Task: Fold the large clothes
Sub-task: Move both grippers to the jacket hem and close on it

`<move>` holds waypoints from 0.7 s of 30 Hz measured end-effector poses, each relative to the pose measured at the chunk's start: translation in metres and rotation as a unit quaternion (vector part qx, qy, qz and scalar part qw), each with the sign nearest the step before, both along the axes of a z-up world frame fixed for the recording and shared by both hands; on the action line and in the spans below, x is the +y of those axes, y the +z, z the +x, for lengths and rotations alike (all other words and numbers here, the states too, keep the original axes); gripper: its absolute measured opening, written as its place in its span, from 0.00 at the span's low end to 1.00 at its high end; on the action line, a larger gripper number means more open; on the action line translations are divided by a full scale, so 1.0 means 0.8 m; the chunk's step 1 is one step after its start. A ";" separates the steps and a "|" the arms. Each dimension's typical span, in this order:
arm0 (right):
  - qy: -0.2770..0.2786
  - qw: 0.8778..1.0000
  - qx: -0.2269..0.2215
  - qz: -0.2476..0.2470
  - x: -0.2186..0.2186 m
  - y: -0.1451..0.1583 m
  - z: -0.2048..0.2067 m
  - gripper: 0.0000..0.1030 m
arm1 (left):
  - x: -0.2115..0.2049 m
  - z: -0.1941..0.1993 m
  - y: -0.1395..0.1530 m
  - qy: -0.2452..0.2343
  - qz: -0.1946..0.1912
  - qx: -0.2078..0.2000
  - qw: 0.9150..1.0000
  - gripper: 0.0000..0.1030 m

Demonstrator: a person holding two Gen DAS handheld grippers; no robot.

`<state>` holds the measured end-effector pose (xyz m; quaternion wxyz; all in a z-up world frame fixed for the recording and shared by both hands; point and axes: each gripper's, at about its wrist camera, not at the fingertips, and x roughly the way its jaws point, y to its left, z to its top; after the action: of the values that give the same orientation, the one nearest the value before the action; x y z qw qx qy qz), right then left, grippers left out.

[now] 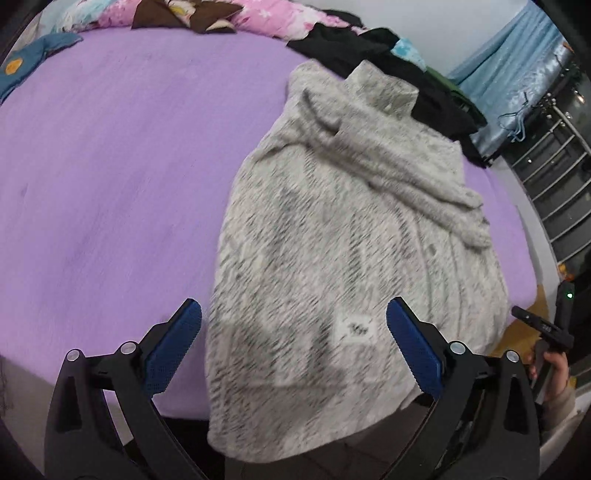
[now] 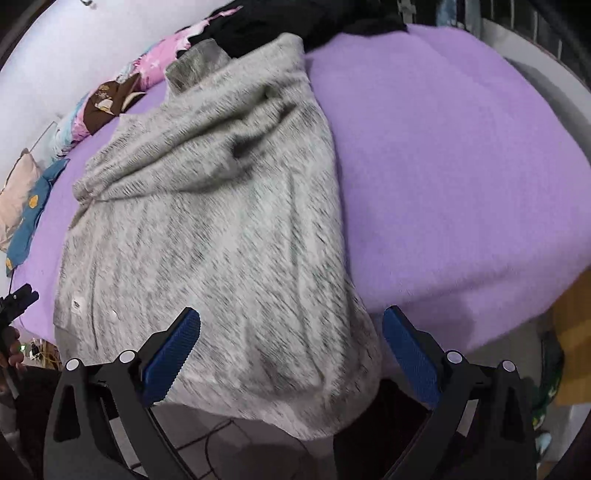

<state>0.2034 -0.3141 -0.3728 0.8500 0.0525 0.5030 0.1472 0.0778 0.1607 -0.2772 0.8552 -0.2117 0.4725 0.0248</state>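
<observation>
A large grey knitted sweater (image 1: 332,236) lies lengthwise on the purple bed (image 1: 110,166), collar at the far end, both sleeves folded across its chest, hem hanging over the near bed edge. My left gripper (image 1: 293,343) is open and empty above the hem's left part. The sweater also shows in the right wrist view (image 2: 221,229). My right gripper (image 2: 291,350) is open and empty above the hem's right corner. The right gripper and hand show at the left view's right edge (image 1: 543,328); the left gripper shows at the right view's left edge (image 2: 16,299).
Black clothes (image 1: 373,51) lie heaped beyond the collar. A pink floral quilt (image 1: 266,16) and a blue garment (image 1: 26,62) lie along the far side. A blue curtain (image 1: 517,62) and metal rails (image 1: 554,184) stand to the right. Floor lies below the bed edge.
</observation>
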 end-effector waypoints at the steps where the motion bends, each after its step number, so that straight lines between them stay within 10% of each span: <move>1: -0.001 1.000 0.007 0.002 -0.006 -0.007 -0.001 0.94 | 0.004 -0.004 -0.006 0.000 -0.001 0.006 1.000 0.94; 21: 0.109 0.992 0.058 0.006 -0.023 -0.068 0.000 0.94 | 0.011 -0.027 -0.075 -0.075 -0.038 0.064 0.994 0.87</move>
<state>0.2032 -0.3322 -0.4274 0.7981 0.0110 0.5531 0.2387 0.0558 0.1695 -0.3369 0.8138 -0.2060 0.5416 -0.0441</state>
